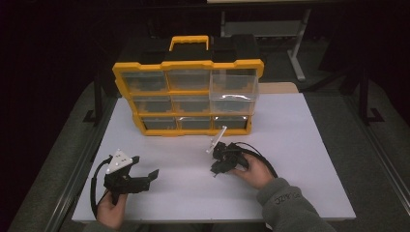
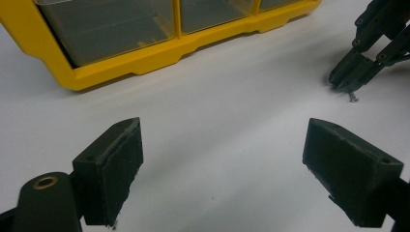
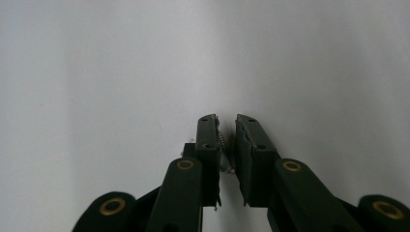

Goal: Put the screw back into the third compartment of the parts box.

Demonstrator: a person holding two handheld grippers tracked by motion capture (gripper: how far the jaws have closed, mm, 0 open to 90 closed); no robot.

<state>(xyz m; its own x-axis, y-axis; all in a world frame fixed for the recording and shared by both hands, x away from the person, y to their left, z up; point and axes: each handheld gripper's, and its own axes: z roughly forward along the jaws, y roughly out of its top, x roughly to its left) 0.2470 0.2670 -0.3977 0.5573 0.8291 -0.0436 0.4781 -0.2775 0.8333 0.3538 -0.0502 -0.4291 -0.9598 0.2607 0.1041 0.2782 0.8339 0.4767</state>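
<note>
Near the white table's [image 1: 300, 145] middle, the right gripper [image 3: 227, 133] pinches a small threaded metal screw [image 3: 223, 150], while the left gripper [image 2: 222, 145] rests spread wide near the front-left corner.

Beside the yellow organizer [image 1: 188, 96], your grippers are black with brass-ringed pivots; the left gripper [image 1: 145, 166] carries a grey three-cornered plate and looping black cable. Your right sleeve [image 1: 290, 205] is grey with lettering.
</note>
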